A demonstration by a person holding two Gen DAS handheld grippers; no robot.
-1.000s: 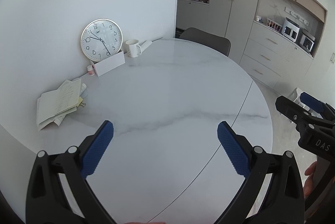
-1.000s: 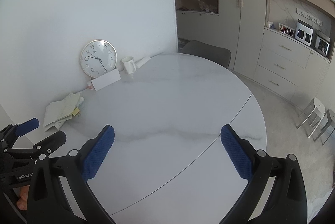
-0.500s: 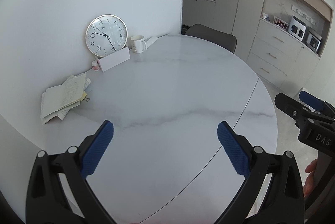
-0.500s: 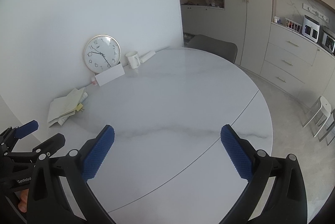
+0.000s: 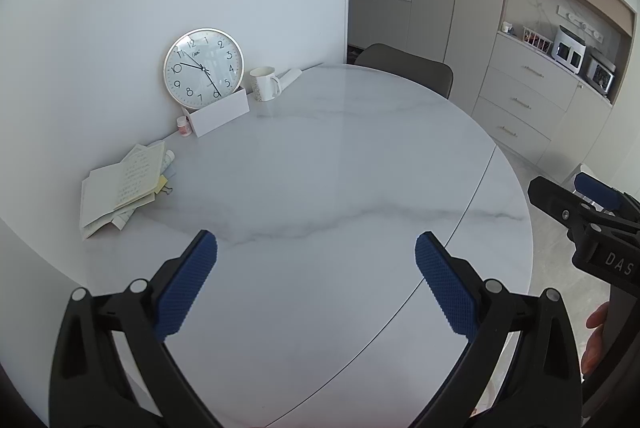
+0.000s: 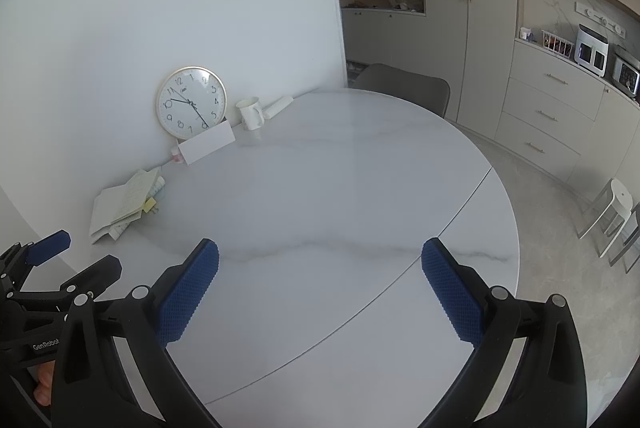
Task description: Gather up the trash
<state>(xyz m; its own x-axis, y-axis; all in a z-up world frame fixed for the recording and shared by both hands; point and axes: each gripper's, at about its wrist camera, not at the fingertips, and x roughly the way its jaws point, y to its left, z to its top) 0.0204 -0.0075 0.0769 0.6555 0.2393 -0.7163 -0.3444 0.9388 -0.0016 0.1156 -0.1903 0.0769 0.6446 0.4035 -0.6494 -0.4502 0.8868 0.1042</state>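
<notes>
Both cameras have tilted down slightly; clock and papers sit lower in frame than a second ago.

Left wrist view: left tongs [image 5: 316, 260] spread wide, empty, over the marble counter [image 5: 340, 168]. Loose papers [image 5: 124, 184] at middle left, by the wall. Clock [image 5: 203, 67], white mug [image 5: 264, 83] above them.

Right wrist view: right tongs [image 6: 320, 268] spread, empty. Papers [image 6: 128, 202] at left.

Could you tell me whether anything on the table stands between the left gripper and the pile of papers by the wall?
Nothing visible does: only bare marble table lies between the open left gripper and the papers.
</notes>
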